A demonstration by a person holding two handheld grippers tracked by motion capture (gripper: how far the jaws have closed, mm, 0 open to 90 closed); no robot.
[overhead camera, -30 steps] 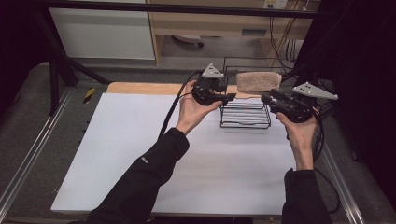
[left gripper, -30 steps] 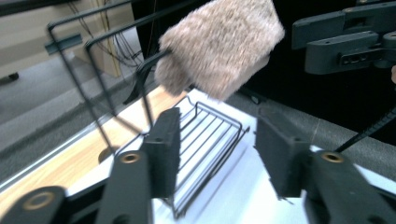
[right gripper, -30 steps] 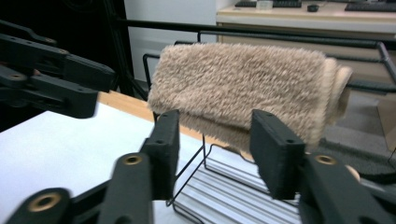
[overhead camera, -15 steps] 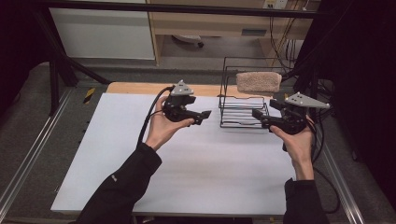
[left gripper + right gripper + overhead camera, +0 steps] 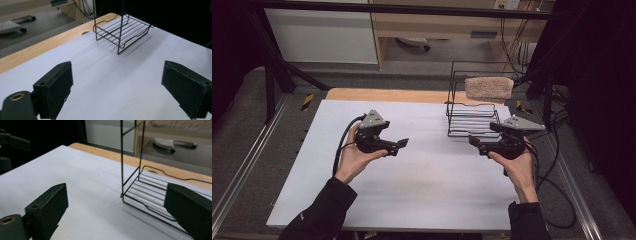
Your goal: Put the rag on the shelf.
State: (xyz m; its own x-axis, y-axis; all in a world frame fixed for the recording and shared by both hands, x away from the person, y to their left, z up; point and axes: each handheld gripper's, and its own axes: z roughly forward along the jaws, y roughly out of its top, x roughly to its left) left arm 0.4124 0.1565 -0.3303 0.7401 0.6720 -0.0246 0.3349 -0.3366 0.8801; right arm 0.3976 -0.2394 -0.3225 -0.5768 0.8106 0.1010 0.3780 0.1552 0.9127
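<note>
- We see the left gripper held in the person's left hand over the white tabletop; its jaws have just been opening and now stand spread wide, with nothing between them.
- In the left gripper view its two pads are flat, matte black blocks with squared edges, and bare table shows in the gap between them.
- We see the right gripper in the right hand, just beside the near corner of the wire rack; its jaws have also just been opening and are parted wide, gripping nothing.
- Each gripper carries a grey three-cornered plate on top and trails a black cable; both bodies are dark, hard and angular.
- The wire rack is made of thin black rod: a low shelf of parallel bars with a raised lip, and slim uprights that carry a top frame. It stands upright on the far right part of the table, free of both grippers.
- The lower shelf of the rack shows only its bars and their striped shadow on the white surface.
- On the rack's top level lies a folded towel, beige, nubbly and soft-looking, roughly oblong.
- The tabletop is smooth, matte white, with a strip of pale wood showing along its far edge.
- Beyond the table we see grey floor and light cabinets; cables hang at the right.
</note>
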